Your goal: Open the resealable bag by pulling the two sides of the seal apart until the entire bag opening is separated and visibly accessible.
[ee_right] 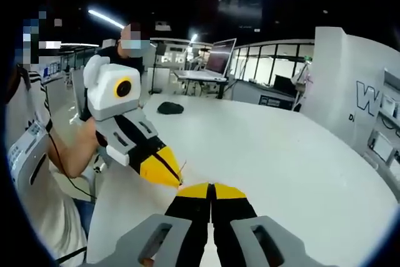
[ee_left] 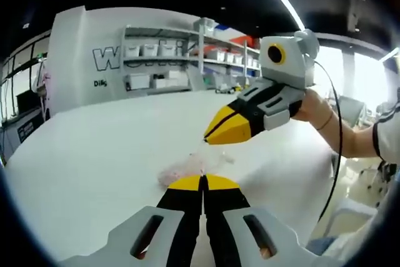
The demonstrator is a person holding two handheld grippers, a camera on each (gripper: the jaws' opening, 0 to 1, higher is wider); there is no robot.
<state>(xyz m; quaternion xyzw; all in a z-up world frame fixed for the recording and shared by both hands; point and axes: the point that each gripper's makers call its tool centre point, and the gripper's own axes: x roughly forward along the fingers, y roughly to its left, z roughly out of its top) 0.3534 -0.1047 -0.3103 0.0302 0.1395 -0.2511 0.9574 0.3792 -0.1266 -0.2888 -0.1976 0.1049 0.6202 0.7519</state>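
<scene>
Left gripper view: both grippers, left (ee_left: 202, 182) and right (ee_left: 209, 137), have fingers pinched on the clear bag (ee_left: 184, 170); its long axis is unclear.

left tool (ee_left: 203, 182) closed, right tool (ee_left: 212, 134) gripping bag (ee_left: 184, 170)

Two grippers show in the left gripper view: the left gripper (ee_left: 203, 182) at six o'clock and the right gripper (ee_left: 209, 137) toward three o'clock. Each one has two yellow-tipped jaws, pressed together. One clear bag (ee_left: 182, 170) lies on one white table (ee_left: 94, 161), just past the near jaws. One shelf unit (ee_left: 169, 54) stands at twelve o'clock, with three shelves I can count. In the right gripper view, one dark thing (ee_right: 170, 108) lies on the table at eleven o'clock. One open laptop (ee_right: 215, 60) sits at twelve o'clock.
</scene>
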